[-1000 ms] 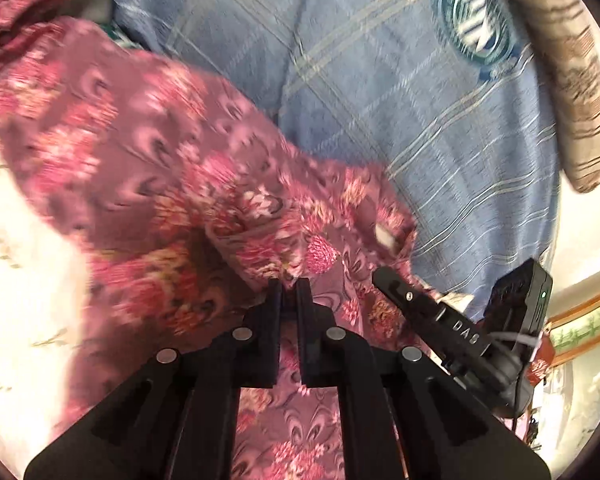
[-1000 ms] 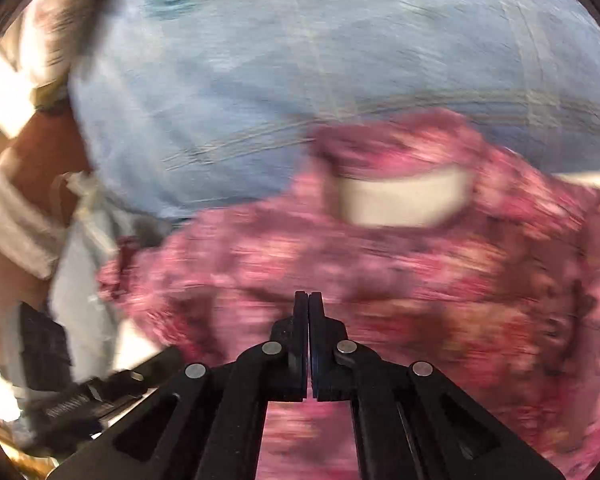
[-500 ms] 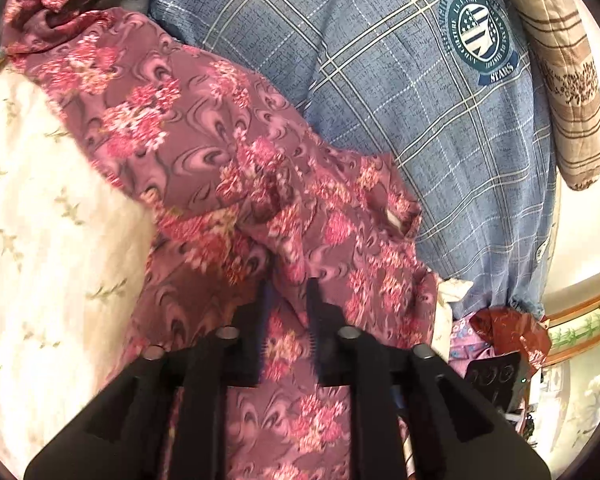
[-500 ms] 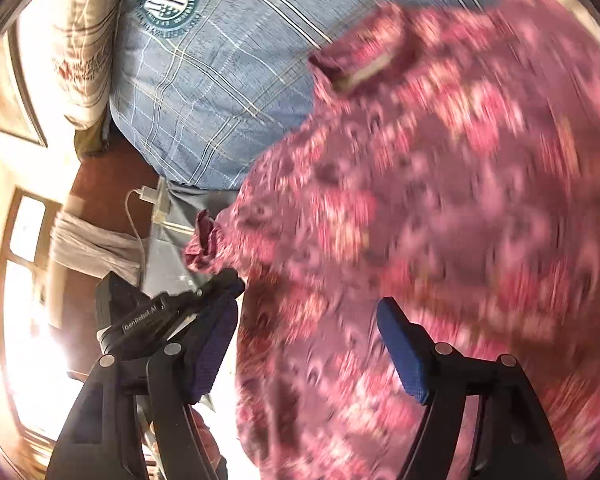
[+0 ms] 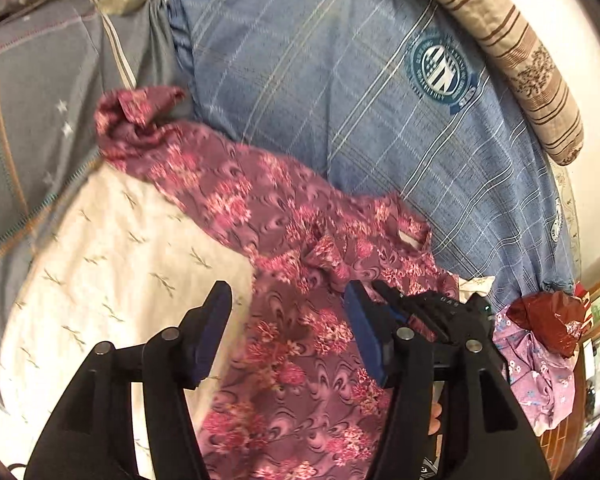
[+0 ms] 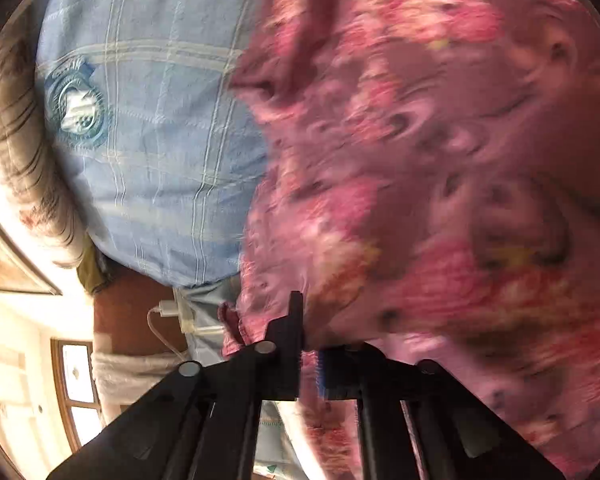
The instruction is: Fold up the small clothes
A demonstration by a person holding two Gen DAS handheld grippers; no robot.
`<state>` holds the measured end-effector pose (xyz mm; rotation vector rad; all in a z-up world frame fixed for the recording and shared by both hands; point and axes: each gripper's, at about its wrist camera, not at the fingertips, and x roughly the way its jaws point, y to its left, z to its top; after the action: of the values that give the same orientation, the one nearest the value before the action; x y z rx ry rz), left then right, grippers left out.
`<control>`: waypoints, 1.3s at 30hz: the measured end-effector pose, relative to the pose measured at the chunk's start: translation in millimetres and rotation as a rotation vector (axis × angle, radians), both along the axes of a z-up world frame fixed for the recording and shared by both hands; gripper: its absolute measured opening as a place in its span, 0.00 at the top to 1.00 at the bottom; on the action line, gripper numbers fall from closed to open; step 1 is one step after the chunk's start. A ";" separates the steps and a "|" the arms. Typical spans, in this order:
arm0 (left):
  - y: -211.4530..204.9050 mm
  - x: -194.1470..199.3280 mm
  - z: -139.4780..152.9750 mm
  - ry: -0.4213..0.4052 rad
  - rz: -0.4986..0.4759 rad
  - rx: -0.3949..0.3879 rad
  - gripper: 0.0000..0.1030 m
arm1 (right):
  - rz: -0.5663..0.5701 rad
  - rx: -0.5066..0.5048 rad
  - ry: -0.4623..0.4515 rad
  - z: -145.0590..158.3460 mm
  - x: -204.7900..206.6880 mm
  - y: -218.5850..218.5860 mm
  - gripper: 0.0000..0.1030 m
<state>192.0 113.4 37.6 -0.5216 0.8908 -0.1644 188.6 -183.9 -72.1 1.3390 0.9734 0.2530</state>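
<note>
A maroon floral garment (image 5: 284, 248) lies crumpled across the cream bedsheet (image 5: 112, 248) and against a blue plaid pillow (image 5: 340, 92). My left gripper (image 5: 286, 328) is open above the garment's lower part and holds nothing. The right gripper's black body (image 5: 440, 308) shows just behind its right finger. In the right wrist view the floral garment (image 6: 440, 160) fills the right side, blurred and very close. My right gripper (image 6: 310, 344) is shut on a fold of it, the fabric draped over the fingers.
A grey quilt (image 5: 32, 120) lies at the left. A beige striped bolster (image 5: 516, 48) sits behind the blue pillow. A lilac floral cloth (image 5: 536, 372) and a red bag (image 5: 548, 320) lie at the right edge. A white charger cable (image 6: 160, 320) hangs near the bed's side.
My left gripper has let go of the garment, opened wide and pulled back. My right gripper opened half a second ago and has now shut on the floral fabric.
</note>
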 end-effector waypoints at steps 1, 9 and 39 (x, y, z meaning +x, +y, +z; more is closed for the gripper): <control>4.6 -1.5 1.3 -0.014 0.008 0.003 0.42 | 0.019 -0.001 -0.037 8.5 0.5 8.0 0.96; 12.4 8.1 -13.9 0.019 0.042 -0.024 0.40 | 0.180 -0.100 -0.107 21.5 18.5 65.7 0.92; -99.4 86.7 -91.0 0.266 0.045 -0.145 0.31 | -0.313 -0.129 -0.025 -10.2 -97.5 -228.0 0.96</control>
<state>278.7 14.0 -53.4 -0.7091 1.1306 -0.1206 91.2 -411.9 -82.2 1.3439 0.7340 -0.0313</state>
